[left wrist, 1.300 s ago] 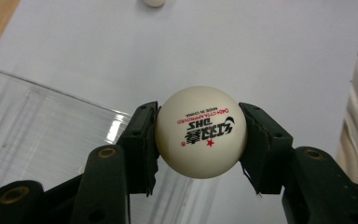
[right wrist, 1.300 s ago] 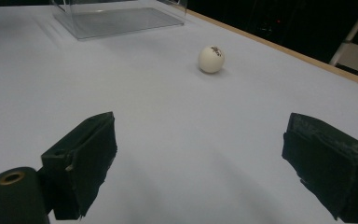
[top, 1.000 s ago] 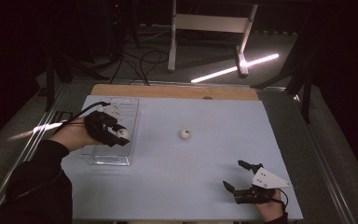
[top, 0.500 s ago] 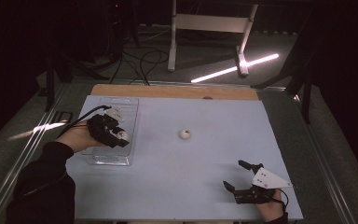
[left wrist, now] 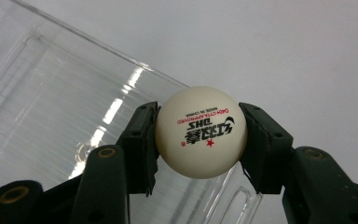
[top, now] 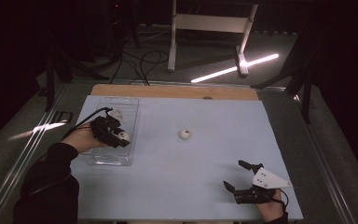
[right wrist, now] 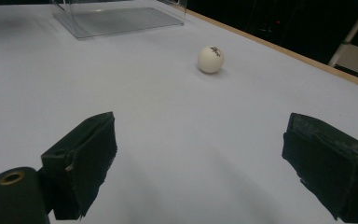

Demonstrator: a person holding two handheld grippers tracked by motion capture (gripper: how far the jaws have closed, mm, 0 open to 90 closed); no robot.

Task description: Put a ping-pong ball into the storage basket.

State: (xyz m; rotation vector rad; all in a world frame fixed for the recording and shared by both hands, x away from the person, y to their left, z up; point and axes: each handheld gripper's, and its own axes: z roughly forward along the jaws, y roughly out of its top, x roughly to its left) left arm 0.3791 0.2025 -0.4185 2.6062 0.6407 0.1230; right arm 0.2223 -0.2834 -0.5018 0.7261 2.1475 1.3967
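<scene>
With my left gripper (left wrist: 200, 135) clamped on the DHS ping-pong ball (left wrist: 200, 131) above the clear tray (top: 128, 105), I'd lower gently before releasing; right gripper (right wrist: 200, 168) rests open.

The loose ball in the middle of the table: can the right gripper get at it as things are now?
Probably yes. The right gripper has its jaws open, and bare table lies between it and the loose ball; nothing stands in the way.

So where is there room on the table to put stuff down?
Plenty of bare mat lies between the loose ball and the right gripper, and also beyond the ball toward the wooden edge. It is crowded at the clear tray, where the left gripper hovers holding a ball.
</scene>
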